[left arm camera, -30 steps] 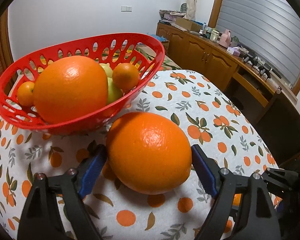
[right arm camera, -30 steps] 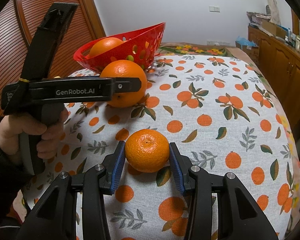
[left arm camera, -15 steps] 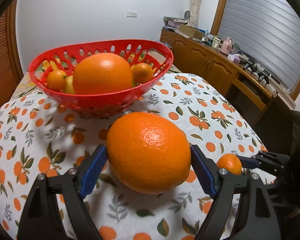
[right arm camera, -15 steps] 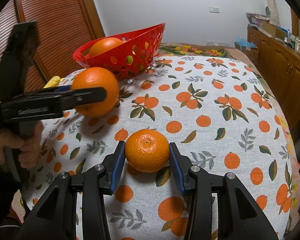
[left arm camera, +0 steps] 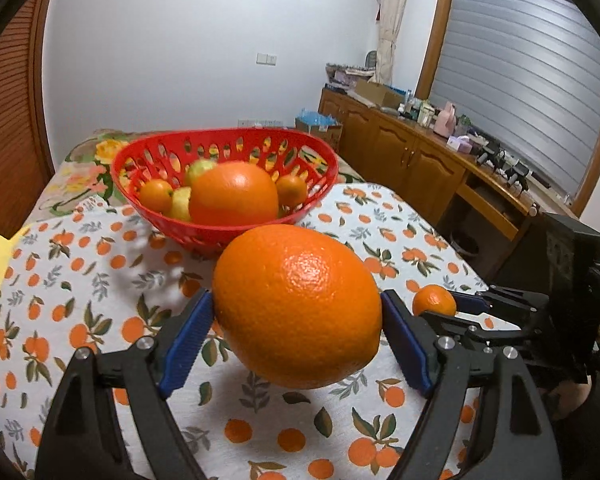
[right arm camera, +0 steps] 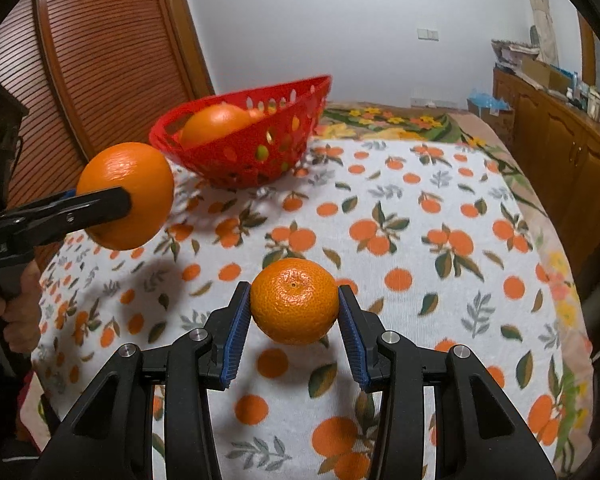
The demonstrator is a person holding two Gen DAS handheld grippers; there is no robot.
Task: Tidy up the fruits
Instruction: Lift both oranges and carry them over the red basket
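A wooden sideboard [left arm camera: 412, 160] crowded with small items is seen along the right wall, and a slatted wooden door [right arm camera: 112, 52] behind the red basket [left arm camera: 224, 236]. The perforated plastic basket is set on the tabletop [right arm camera: 440, 184], whose cloth is printed with oranges and leaves; a big orange [left arm camera: 234, 194], small mandarins and pale green fruit are held in it. The left tool [left arm camera: 296, 336] is spread wide, its ribbed blue pads pressed on a large orange [left arm camera: 298, 306] with dimpled skin, raised above the cloth short of the basket. The right tool [right arm camera: 294, 320] is closed narrowly on a mandarin [right arm camera: 294, 300], low over the cloth.
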